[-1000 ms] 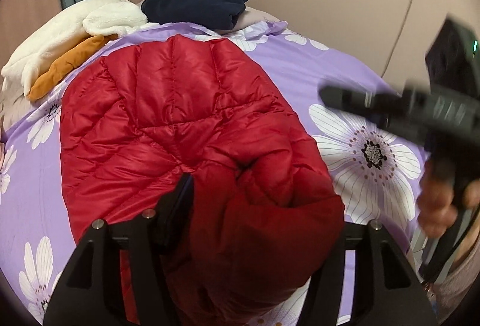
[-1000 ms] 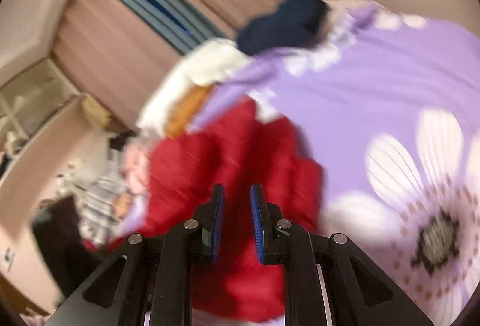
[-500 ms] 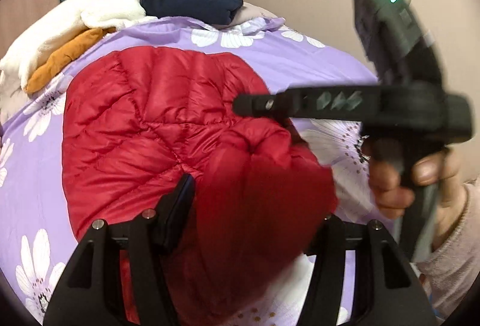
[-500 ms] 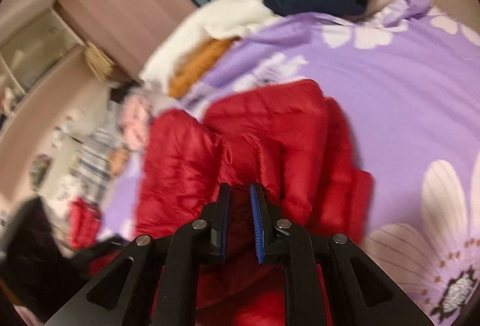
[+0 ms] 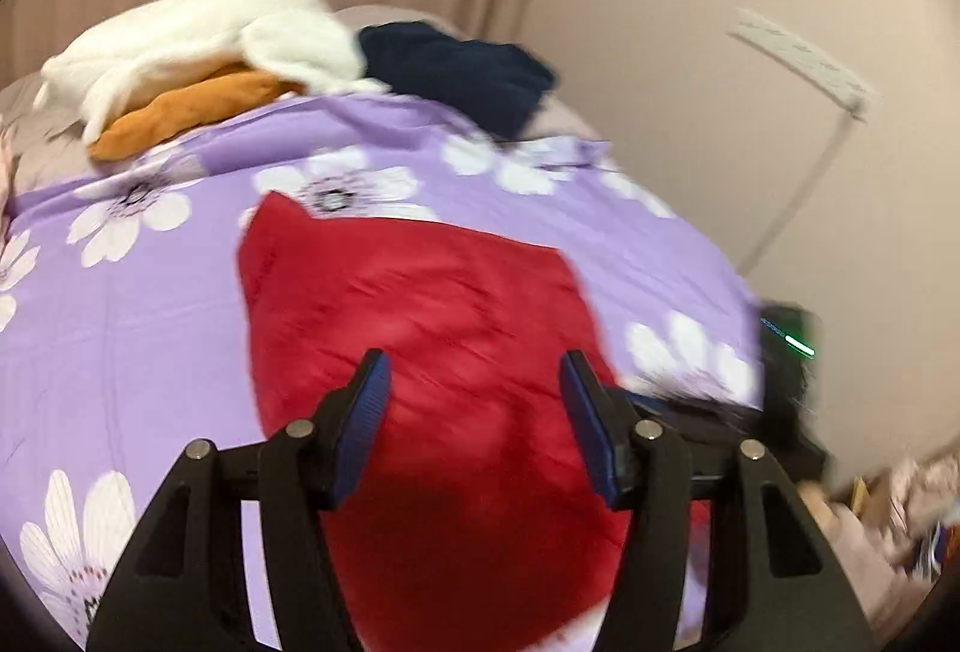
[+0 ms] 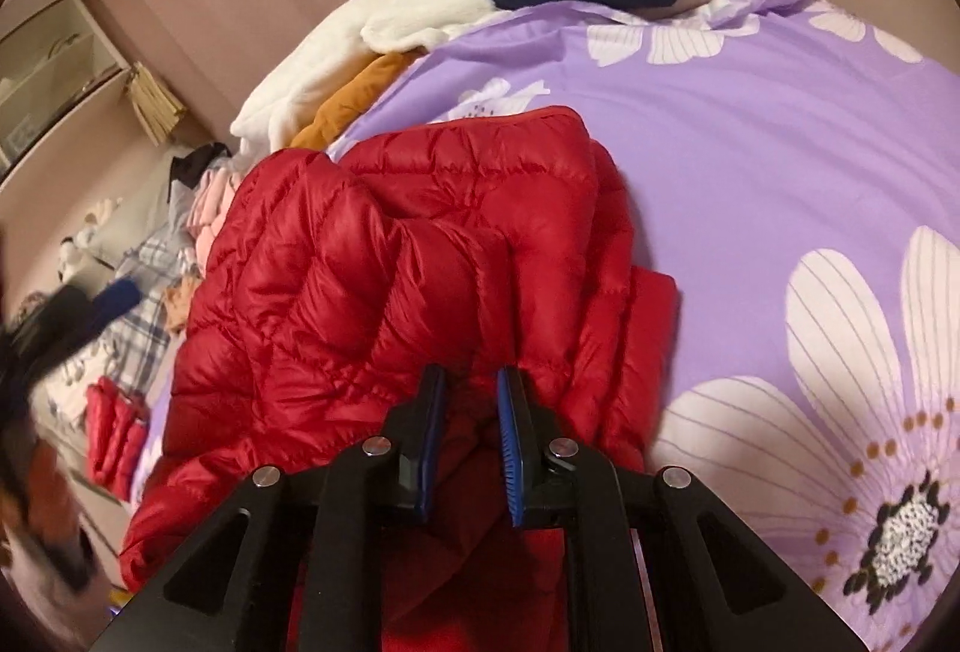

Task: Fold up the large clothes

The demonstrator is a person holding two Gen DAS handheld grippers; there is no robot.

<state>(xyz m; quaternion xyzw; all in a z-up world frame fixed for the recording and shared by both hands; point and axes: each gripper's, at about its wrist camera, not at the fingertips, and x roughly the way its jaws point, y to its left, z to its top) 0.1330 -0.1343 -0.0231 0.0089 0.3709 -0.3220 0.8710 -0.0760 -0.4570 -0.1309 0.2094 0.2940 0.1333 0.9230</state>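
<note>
A red quilted down jacket [image 5: 432,328] lies on the purple flowered bedspread [image 5: 150,304]. In the left wrist view my left gripper [image 5: 474,382] is open above the jacket's near part, its jaws wide apart and holding nothing. In the right wrist view the jacket [image 6: 384,268] is bunched and folded over itself. My right gripper [image 6: 470,400] has its jaws narrowly apart with red jacket fabric between them. The right gripper's black body [image 5: 786,382] shows blurred at the right of the left wrist view.
A white fleece [image 5: 198,33], an orange garment [image 5: 192,105] and a folded navy garment [image 5: 462,69] lie at the bed's far end. A power strip [image 5: 798,63] hangs on the wall. Clothes [image 6: 138,286] are piled beside the bed.
My left gripper has let go of the red jacket and opened wide; the jacket now lies flatter on the bed. My right gripper has come down onto the jacket's folded edge.
</note>
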